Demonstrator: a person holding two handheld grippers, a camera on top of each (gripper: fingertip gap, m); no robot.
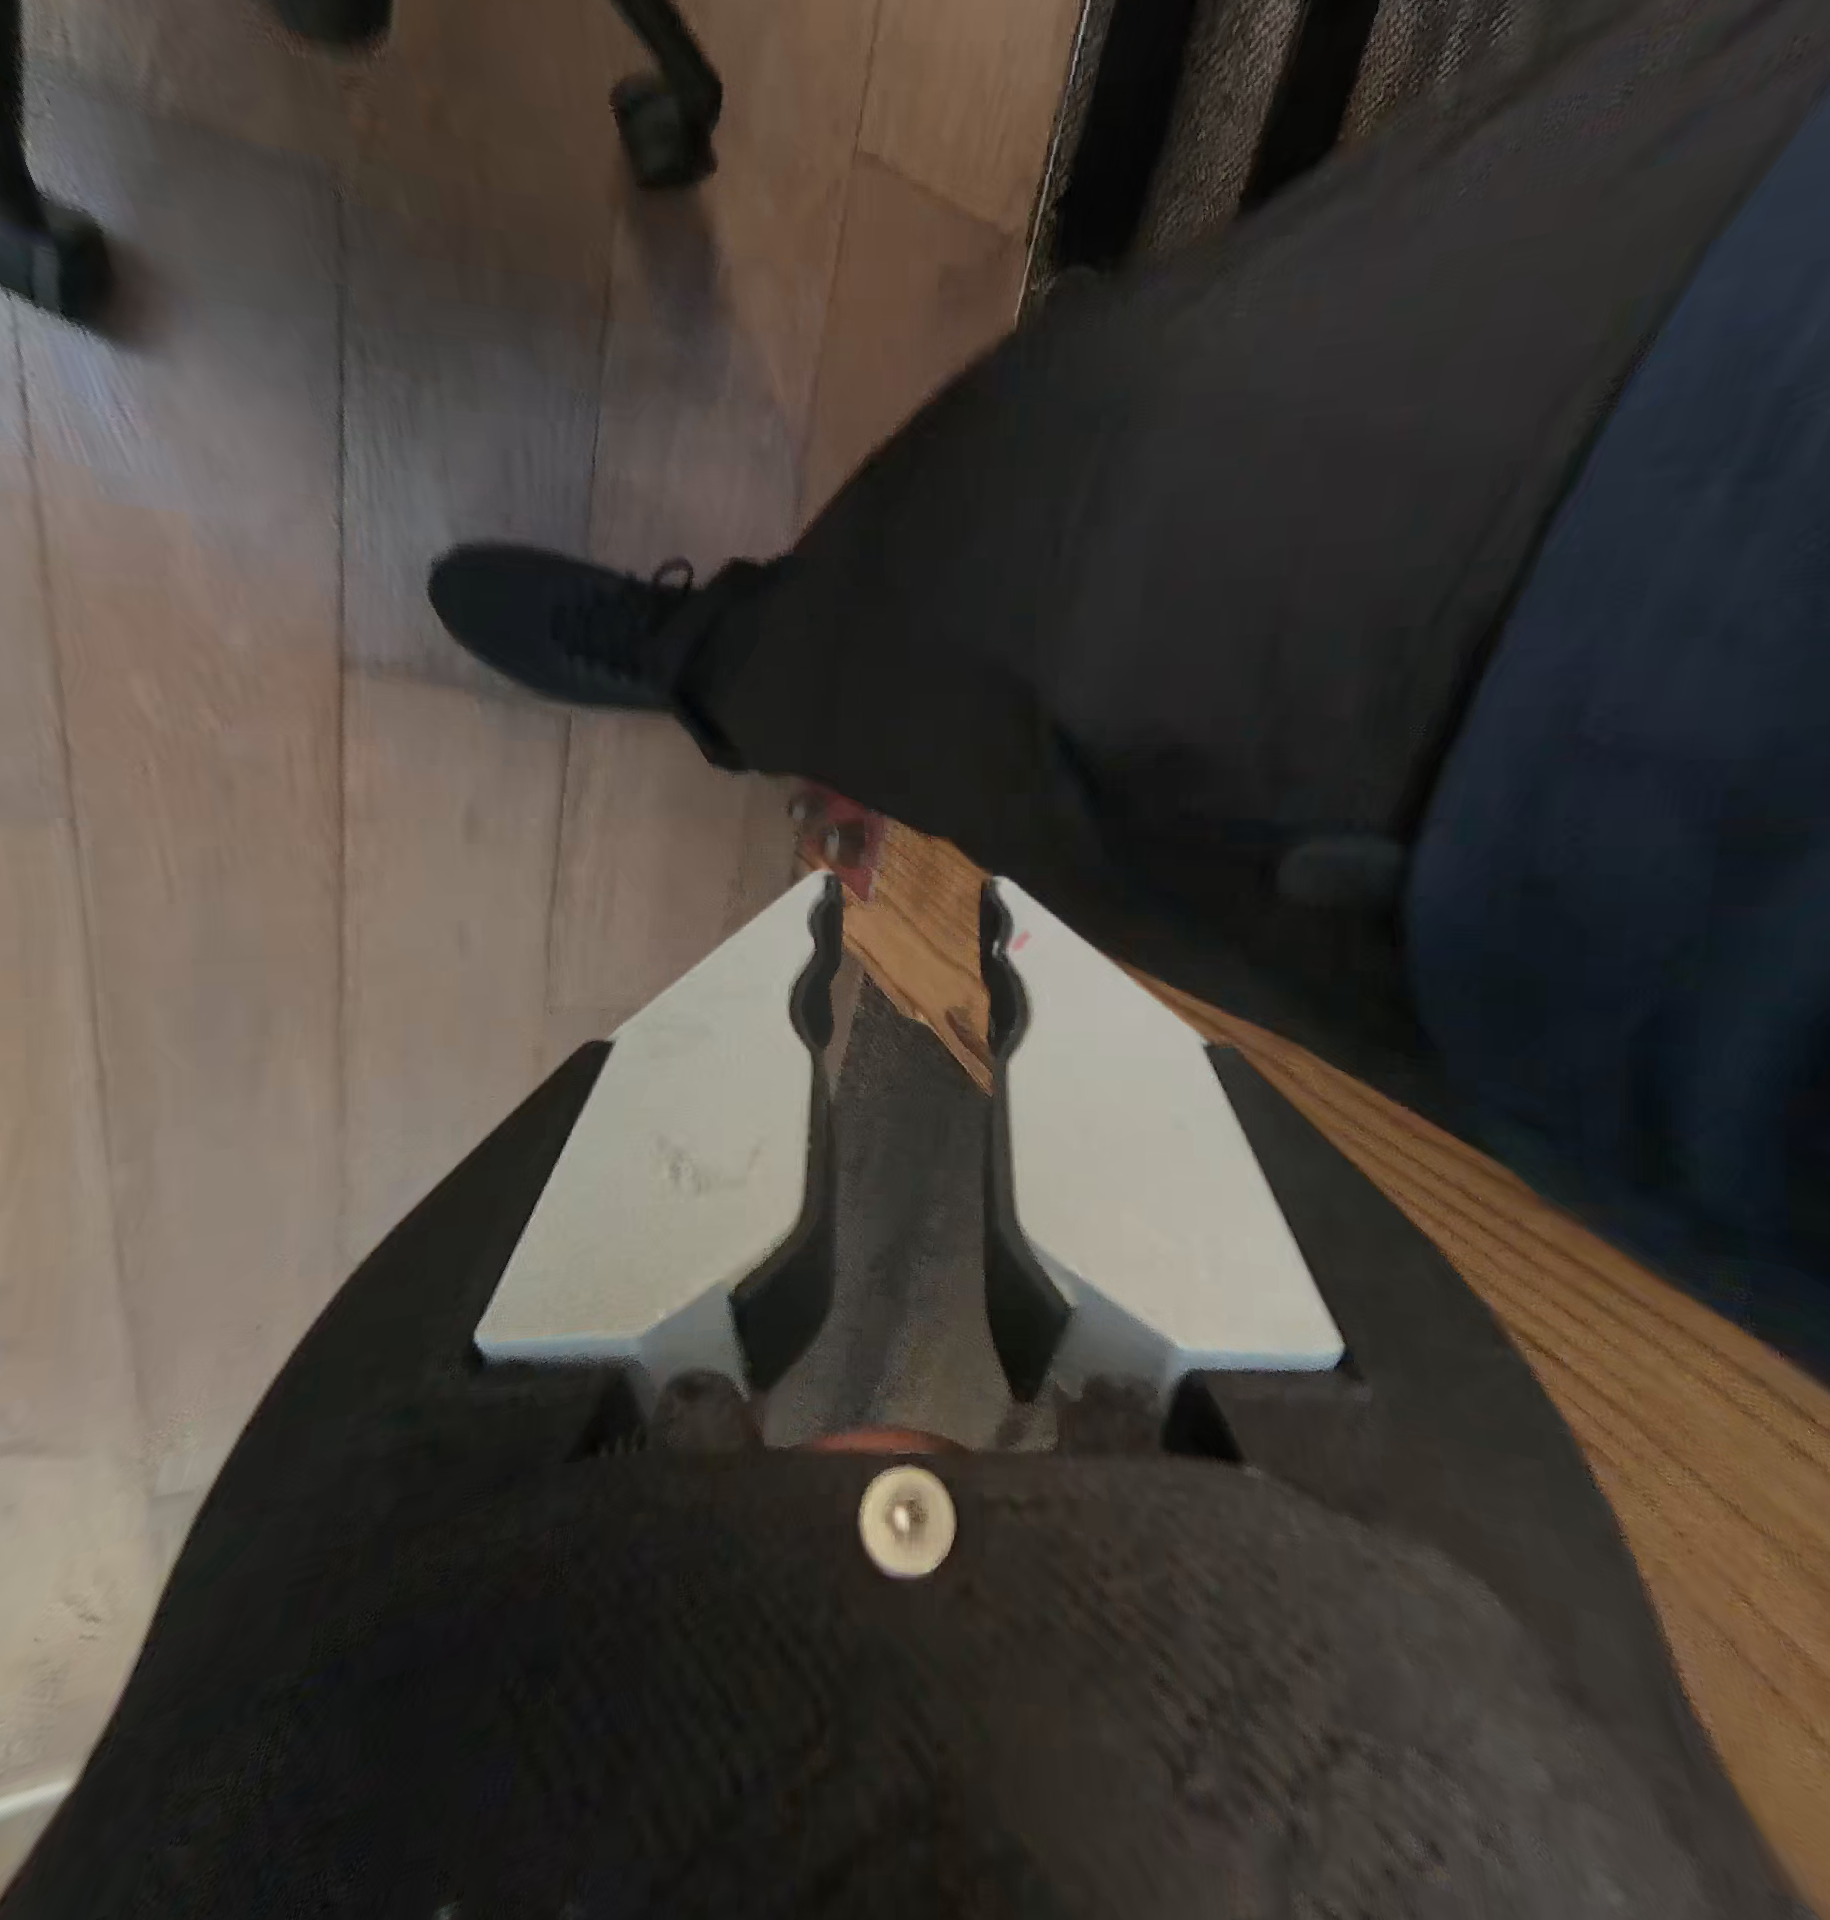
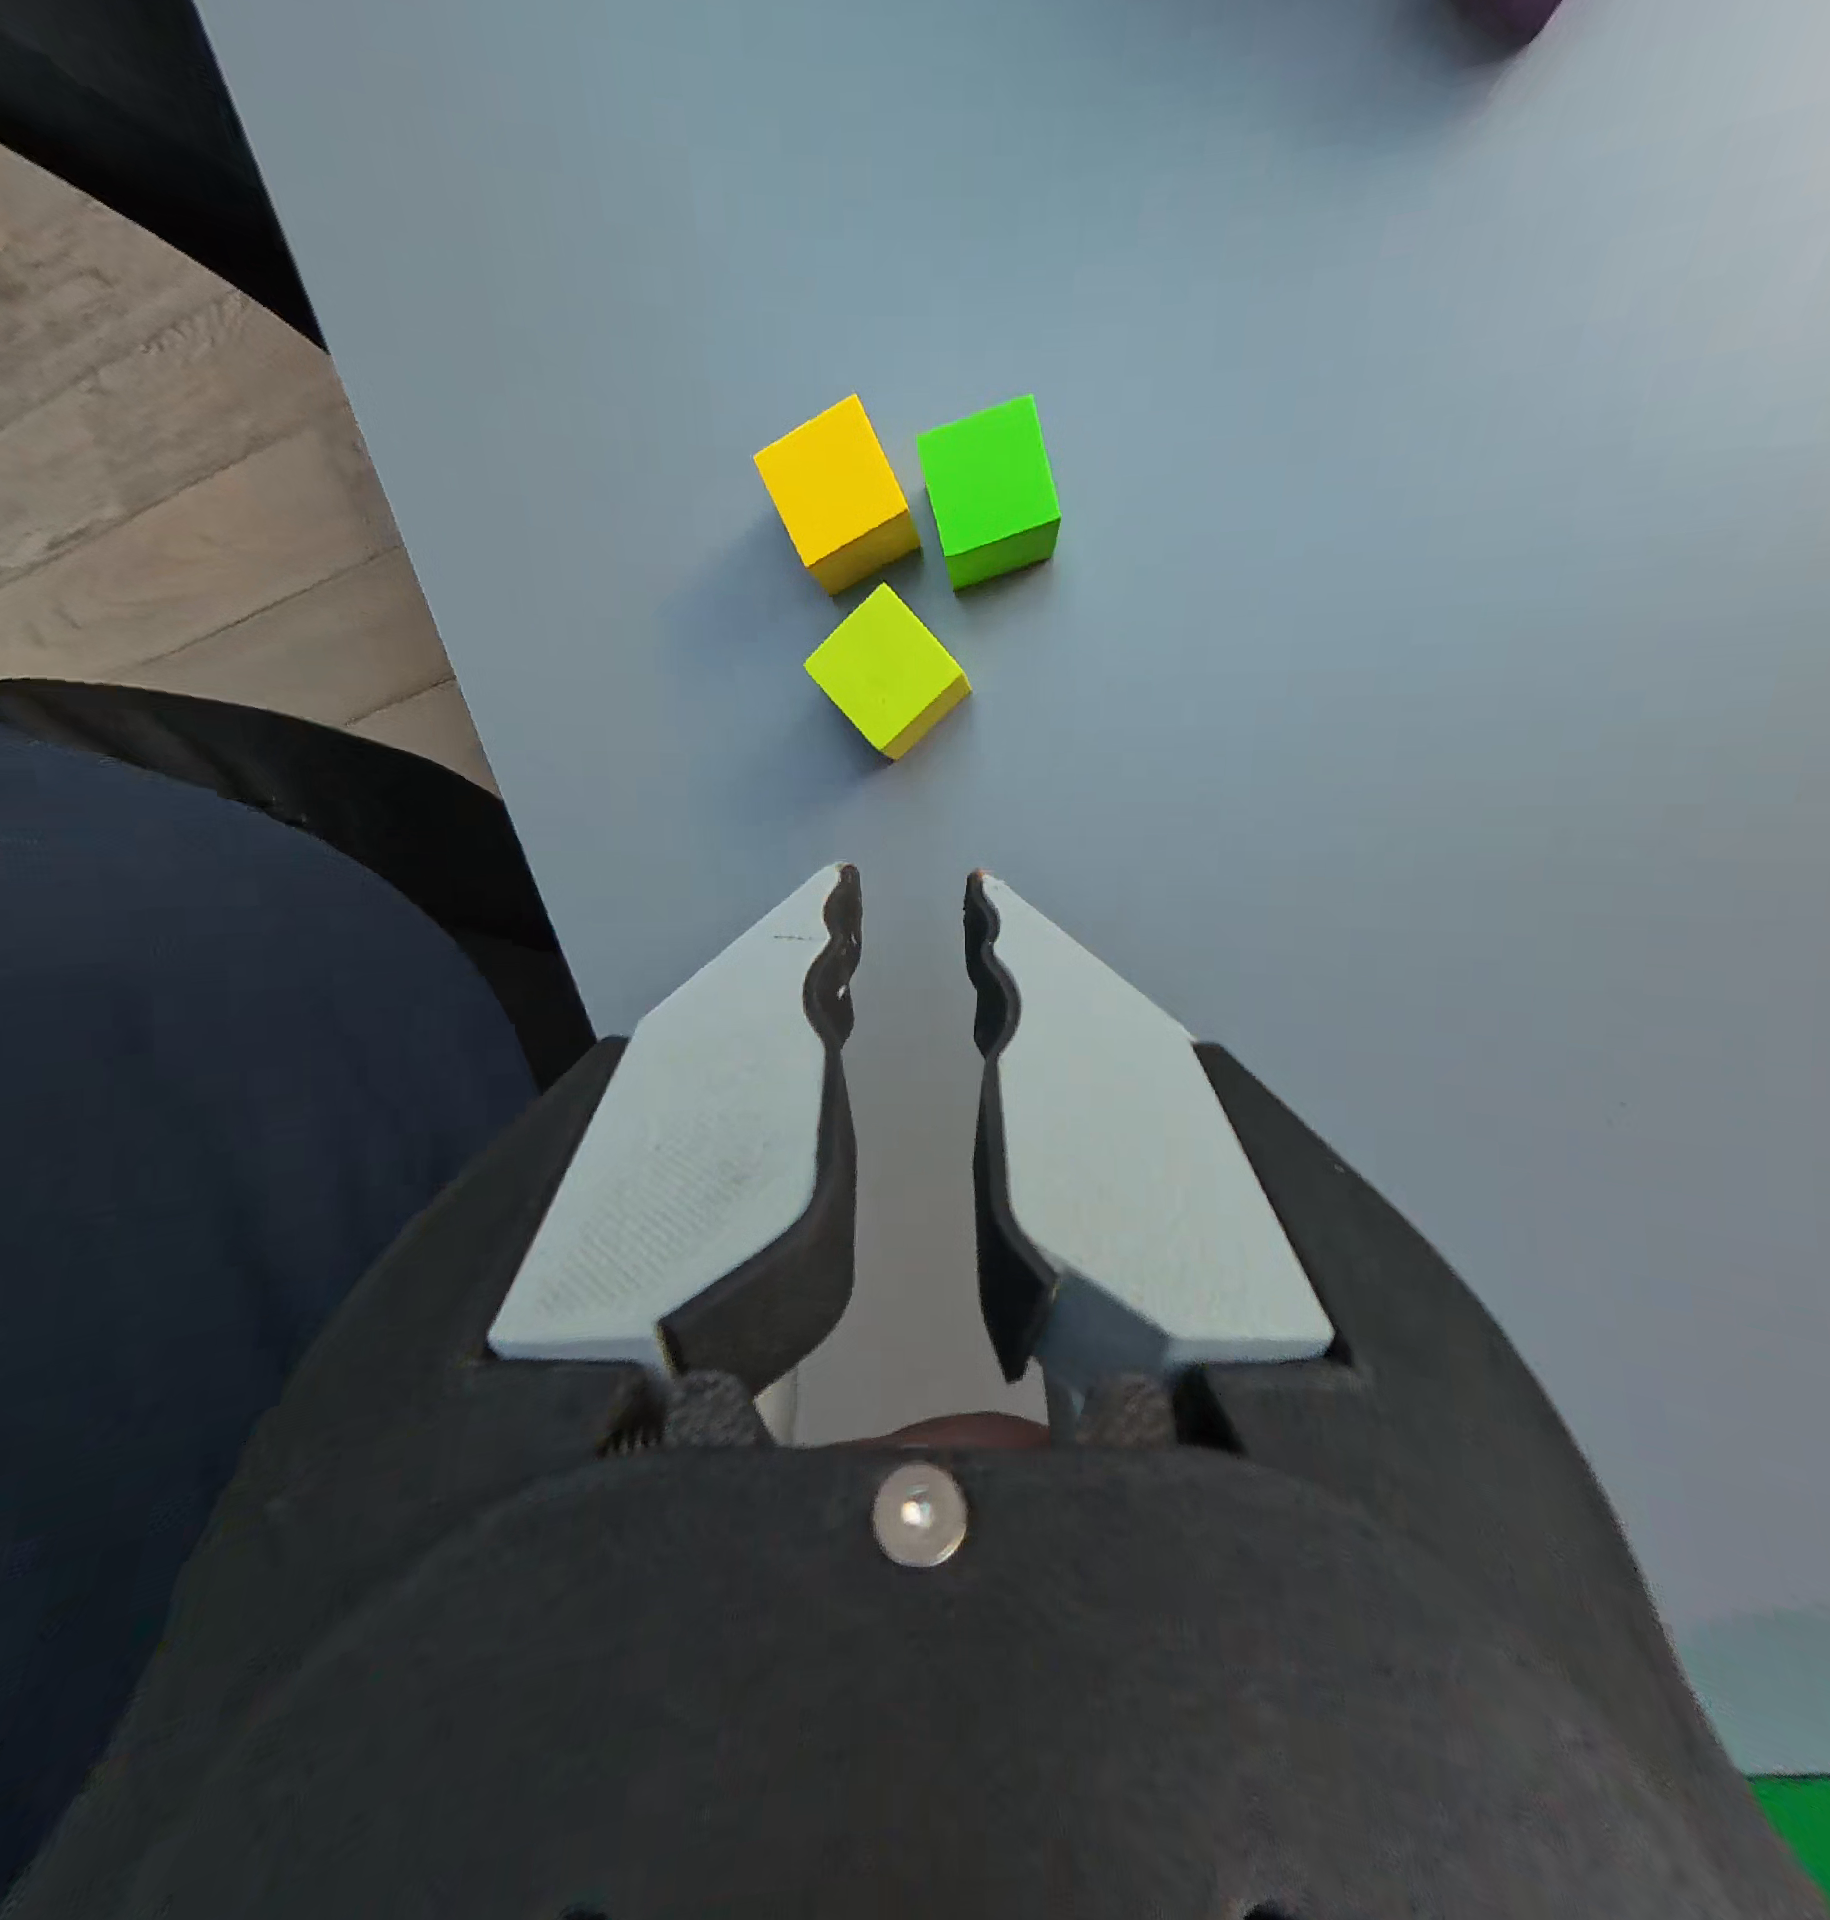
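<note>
No legible brand, label or writing found in either view; no container seen either, only loose items on flat surfaces. Right gripper (image 2: 913, 878): hovered above a pale blue-grey tabletop (image 2: 1410, 727), jaws set a little apart with bare tabletop showing between the dark wavy pads (image 2: 836, 966), nothing gripped. Nearest item: a lime-yellow cube (image 2: 885, 665), just ahead of the fingertips, resting on the tabletop and turned corner-on. Beyond it, side by side: a yellow cube (image 2: 833, 488) on the left and a green cube (image 2: 987, 483) on the right, close to each other and near the lime-yellow one, contact between them not determinable. At the top right corner, part of a blurred purple object (image 2: 1503, 21); at the bottom right corner, a green patch (image 2: 1815, 1839). At the left, dark blue clothing (image 2: 163, 1039) and wood-effect flooring (image 2: 111, 416). Left gripper (image 1: 911, 883): pointed down past the edge of a wooden board (image 1: 1462, 1247), jaws slightly spread, pads (image 1: 812, 987) closed on nothing, board and a grey surface visible through the gap. Close to the tips: a small reddish bracket with screws (image 1: 838, 836) on the board's end, view blurred. Further off: a black shoe (image 1: 568, 623), a dark trouser leg (image 1: 1150, 571), pale plank floor (image 1: 215, 831) and black chair castors (image 1: 667, 114).
</note>
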